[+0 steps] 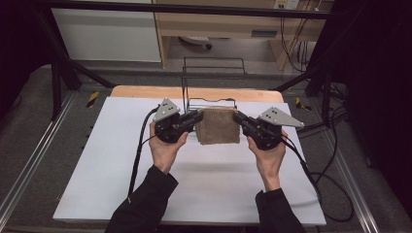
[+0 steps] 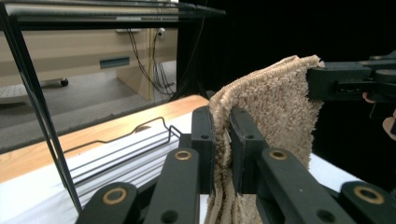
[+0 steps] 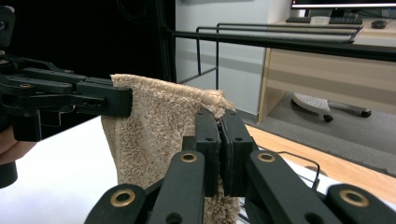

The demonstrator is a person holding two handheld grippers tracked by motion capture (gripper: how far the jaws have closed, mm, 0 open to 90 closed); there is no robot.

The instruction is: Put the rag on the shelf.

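A folded tan towel point(image 1: 218, 125) hangs in the air above the white table top point(image 1: 116, 160), stretched between both grippers. My left gripper point(image 1: 198, 116) is shut on the towel's upper left corner; in the left gripper view its jaws pinch the folded layers of the towel point(image 2: 271, 107) around my left gripper point(image 2: 223, 140). My right gripper point(image 1: 237, 117) is shut on the upper right corner, and in the right gripper view the towel point(image 3: 154, 126) hangs down past my right gripper point(image 3: 220, 135). The towel's lower edge dangles free.
A black wire rack point(image 1: 212, 82) stands at the table's far edge, right behind the towel. A wooden strip point(image 1: 145, 91) borders the far side of the table. Black frame bars point(image 1: 63, 63) rise at the back corners. Cables point(image 1: 320, 179) trail off the right side.
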